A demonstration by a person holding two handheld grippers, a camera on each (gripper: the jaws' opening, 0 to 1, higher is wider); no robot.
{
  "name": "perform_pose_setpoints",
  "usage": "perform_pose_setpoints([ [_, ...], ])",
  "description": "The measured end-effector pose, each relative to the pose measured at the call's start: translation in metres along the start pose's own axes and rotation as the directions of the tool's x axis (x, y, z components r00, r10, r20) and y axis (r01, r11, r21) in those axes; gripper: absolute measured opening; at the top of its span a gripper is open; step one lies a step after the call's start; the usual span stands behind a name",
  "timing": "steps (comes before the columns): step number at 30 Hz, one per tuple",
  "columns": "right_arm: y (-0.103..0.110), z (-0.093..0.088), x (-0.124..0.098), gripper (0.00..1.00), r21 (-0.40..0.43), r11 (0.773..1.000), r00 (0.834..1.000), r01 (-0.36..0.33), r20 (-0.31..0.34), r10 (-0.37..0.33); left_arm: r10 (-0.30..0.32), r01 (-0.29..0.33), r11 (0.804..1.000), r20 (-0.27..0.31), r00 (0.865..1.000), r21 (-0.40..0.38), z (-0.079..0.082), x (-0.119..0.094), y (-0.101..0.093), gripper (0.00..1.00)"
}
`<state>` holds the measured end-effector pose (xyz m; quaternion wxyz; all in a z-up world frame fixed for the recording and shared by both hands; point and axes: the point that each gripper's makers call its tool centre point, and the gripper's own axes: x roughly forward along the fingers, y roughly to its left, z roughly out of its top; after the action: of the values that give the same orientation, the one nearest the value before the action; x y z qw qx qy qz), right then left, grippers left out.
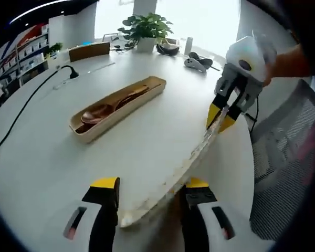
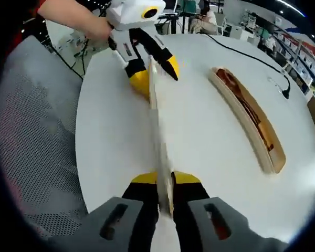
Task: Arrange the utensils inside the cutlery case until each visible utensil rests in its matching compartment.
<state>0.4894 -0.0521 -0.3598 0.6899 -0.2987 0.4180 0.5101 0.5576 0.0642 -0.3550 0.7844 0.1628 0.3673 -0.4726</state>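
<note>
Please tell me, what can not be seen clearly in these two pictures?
- Lid: blurred by motion in the right gripper view; its near end is cut off between the jaws.
- Utensils in the case: the case wall hides their lower parts in the left gripper view; in the right gripper view they are too small to count.
- Left gripper: whether its jaws clamp the lid is unclear in its own view.

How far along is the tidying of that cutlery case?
Done: copper-coloured utensils lie in the wooden case on the table. In hand: the left tool and right tool grip one long pale strip between them, above the table. Left: setting that strip where it belongs; I cannot tell what it is.
</note>
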Motion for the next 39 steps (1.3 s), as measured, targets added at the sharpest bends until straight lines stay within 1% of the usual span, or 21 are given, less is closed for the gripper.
perform_pose_setpoints([
  [1, -0.003, 0.002, -0.001, 0.02, -0.15, 0.989, 1.0, -0.007, -0.016, 0.005, 0.005, -0.005, 1.0, -0.005, 1.0, 0.016, -0.001, 0.0, 0.003, 0.49],
  [5, 0.016, 0.002, -0.005, 0.02, 0.056, 0.993, 0.994, -0.106, 0.046, 0.104, 0.019, -0.02, 0.995, 0.01, 1.0, 0.099, 0.002, 0.0, 0.004, 0.72],
  [7, 0.026, -0.002, -0.011, 0.02, 0.183, 0.965, 0.982, -0.186, 0.049, 0.18, -0.007, 0.005, 0.994, 0.018, 1.0, 0.105, 0.005, -0.002, -0.001, 0.72],
  [10, 0.032, 0.006, -0.016, 0.01, 0.278, 0.927, 0.966, -0.251, 0.127, 0.224, 0.005, -0.008, 0.975, 0.013, 1.0, 0.22, 0.009, -0.006, -0.001, 0.76],
  [11, 0.034, 0.008, -0.02, 0.01, 0.308, 0.91, 0.959, -0.277, 0.154, 0.239, 0.019, -0.025, 0.963, 0.025, 1.0, 0.268, 0.012, -0.008, 0.0, 0.78],
  [13, 0.034, 0.014, -0.027, 0.01, 0.332, 0.889, 0.942, -0.317, 0.216, 0.256, 0.022, -0.033, 0.903, 0.031, 0.999, 0.429, 0.016, -0.01, -0.008, 0.87],
  [16, 0.042, 0.016, -0.034, 0.01, 0.416, 0.816, 0.915, -0.401, 0.23, 0.332, -0.011, 0.009, 0.859, 0.002, 1.0, 0.512, 0.014, -0.009, -0.021, 0.88],
  [18, 0.047, 0.025, -0.043, 0.01, 0.431, 0.765, 0.876, -0.478, 0.292, 0.383, -0.021, 0.022, 0.83, -0.008, 1.0, 0.558, 0.015, -0.008, -0.026, 0.88],
  [19, 0.046, 0.023, -0.046, 0.01, 0.472, 0.741, 0.878, -0.477, 0.294, 0.377, -0.021, 0.026, 0.814, -0.015, 1.0, 0.581, 0.015, -0.009, -0.027, 0.86],
  [20, 0.051, 0.026, -0.052, 0.01, 0.506, 0.683, 0.85, -0.527, 0.312, 0.425, -0.019, 0.025, 0.799, -0.017, 1.0, 0.6, 0.016, -0.009, -0.029, 0.85],
  [21, 0.053, 0.027, -0.056, 0.01, 0.517, 0.654, 0.834, -0.552, 0.337, 0.438, -0.021, 0.028, 0.789, -0.018, 1.0, 0.614, 0.017, -0.01, -0.029, 0.83],
  [23, 0.056, 0.033, -0.063, 0.01, 0.502, 0.627, 0.803, -0.596, 0.381, 0.458, -0.019, 0.032, 0.756, -0.027, 0.999, 0.653, 0.02, -0.011, -0.03, 0.76],
  [24, 0.061, 0.038, -0.069, 0.01, 0.536, 0.552, 0.768, -0.638, 0.403, 0.497, -0.02, 0.05, 0.738, -0.052, 0.998, 0.673, 0.018, -0.012, -0.029, 0.72],
  [28, 0.052, 0.048, -0.073, 0.01, 0.546, 0.496, 0.737, -0.675, 0.474, 0.481, -0.024, 0.075, 0.729, -0.083, 0.996, 0.68, 0.017, -0.013, -0.027, 0.56],
  [29, 0.05, 0.045, -0.074, 0.01, 0.545, 0.5, 0.739, -0.673, 0.473, 0.479, -0.043, 0.099, 0.733, -0.1, 0.994, 0.673, 0.016, -0.015, -0.027, 0.56],
  [30, 0.05, 0.048, -0.074, 0.01, 0.545, 0.5, 0.74, -0.673, 0.475, 0.477, -0.071, 0.144, 0.763, -0.14, 0.988, 0.631, 0.01, -0.016, -0.03, 0.56],
  [31, 0.045, 0.052, -0.075, 0.01, 0.551, 0.491, 0.738, -0.675, 0.502, 0.451, -0.064, 0.138, 0.761, -0.138, 0.988, 0.634, 0.011, -0.017, -0.029, 0.55],
  [33, 0.037, 0.059, -0.08, 0.01, 0.559, 0.457, 0.722, -0.691, 0.551, 0.417, -0.101, 0.186, 0.751, -0.169, 0.98, 0.633, 0.007, -0.018, -0.033, 0.52],
  [35, 0.027, 0.063, -0.084, 0.02, 0.585, 0.417, 0.718, -0.696, 0.587, 0.374, -0.09, 0.181, 0.754, -0.174, 0.981, 0.632, 0.009, -0.017, -0.032, 0.5],
  [38, 0.01, 0.065, -0.081, 0.02, 0.615, 0.421, 0.742, -0.666, 0.606, 0.289, -0.087, 0.174, 0.771, -0.169, 0.982, 0.612, 0.013, -0.016, -0.027, 0.49],
  [39, 0.011, 0.07, -0.088, 0.02, 0.603, 0.378, 0.708, -0.703, 0.641, 0.296, -0.09, 0.172, 0.78, -0.164, 0.982, 0.601, 0.015, -0.014, -0.026, 0.49],
])
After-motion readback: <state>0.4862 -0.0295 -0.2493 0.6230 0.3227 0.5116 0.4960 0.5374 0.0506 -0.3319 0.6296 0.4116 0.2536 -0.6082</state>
